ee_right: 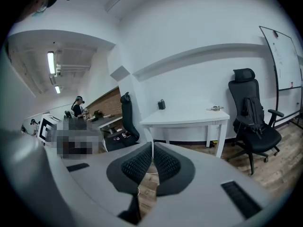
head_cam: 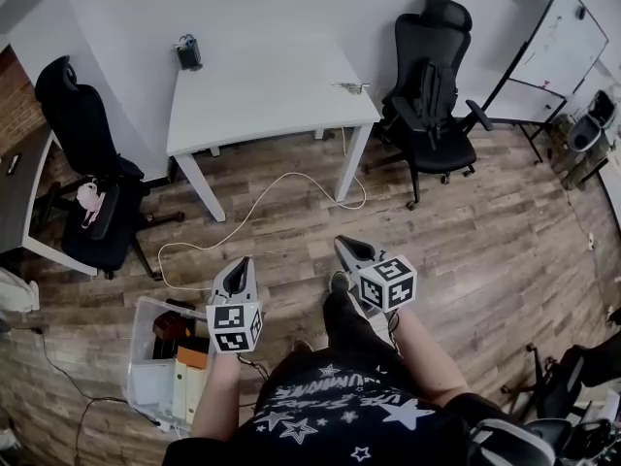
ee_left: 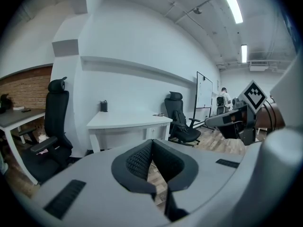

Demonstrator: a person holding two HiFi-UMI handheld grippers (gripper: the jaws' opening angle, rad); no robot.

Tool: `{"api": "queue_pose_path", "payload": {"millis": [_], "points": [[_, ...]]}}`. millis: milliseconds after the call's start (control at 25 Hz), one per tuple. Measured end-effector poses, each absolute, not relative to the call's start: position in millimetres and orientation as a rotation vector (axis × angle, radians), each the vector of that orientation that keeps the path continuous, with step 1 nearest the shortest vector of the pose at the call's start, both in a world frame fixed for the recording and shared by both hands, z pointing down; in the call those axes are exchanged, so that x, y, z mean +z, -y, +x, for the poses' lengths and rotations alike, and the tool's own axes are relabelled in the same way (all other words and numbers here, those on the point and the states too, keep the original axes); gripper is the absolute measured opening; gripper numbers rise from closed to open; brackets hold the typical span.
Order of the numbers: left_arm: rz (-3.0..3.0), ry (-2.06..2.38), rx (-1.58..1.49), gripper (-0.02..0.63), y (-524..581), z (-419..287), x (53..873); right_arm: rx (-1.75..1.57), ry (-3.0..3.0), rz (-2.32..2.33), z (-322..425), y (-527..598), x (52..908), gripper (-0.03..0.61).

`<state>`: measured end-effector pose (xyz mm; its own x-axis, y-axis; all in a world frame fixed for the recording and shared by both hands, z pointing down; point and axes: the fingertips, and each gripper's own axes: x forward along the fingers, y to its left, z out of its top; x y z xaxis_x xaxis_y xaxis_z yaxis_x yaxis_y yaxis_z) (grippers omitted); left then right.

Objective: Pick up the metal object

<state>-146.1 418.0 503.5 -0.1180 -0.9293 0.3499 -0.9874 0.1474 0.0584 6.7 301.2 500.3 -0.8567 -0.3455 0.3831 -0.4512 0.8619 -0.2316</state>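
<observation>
A small metal object (head_cam: 351, 87) lies near the right edge of the white table (head_cam: 272, 95), far ahead of both grippers. It also shows as a thin silver piece in the right gripper view (ee_right: 215, 108) and faintly in the left gripper view (ee_left: 158, 114). My left gripper (head_cam: 238, 265) is held over the wood floor, jaws shut with nothing between them (ee_left: 152, 143). Level with it on the right, my right gripper (head_cam: 344, 246) is also shut and empty (ee_right: 152, 145).
A dark container (head_cam: 188, 53) stands at the table's back left. Black office chairs sit left (head_cam: 87, 178) and right (head_cam: 432, 85) of the table. A white cable (head_cam: 262, 202) trails on the floor. A whiteboard (head_cam: 563, 42) stands far right; a plastic bin (head_cam: 160, 362) is beside my left leg.
</observation>
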Motion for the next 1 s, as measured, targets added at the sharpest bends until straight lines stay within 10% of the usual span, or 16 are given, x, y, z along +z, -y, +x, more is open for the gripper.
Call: {"api": "queue_pose_path", "payload": {"millis": [1000], "points": [[1.788, 2.195, 0.368, 0.02, -161, -189, 502, 0.536, 2.738, 0.596, -27, -16, 514, 0.049]]}}
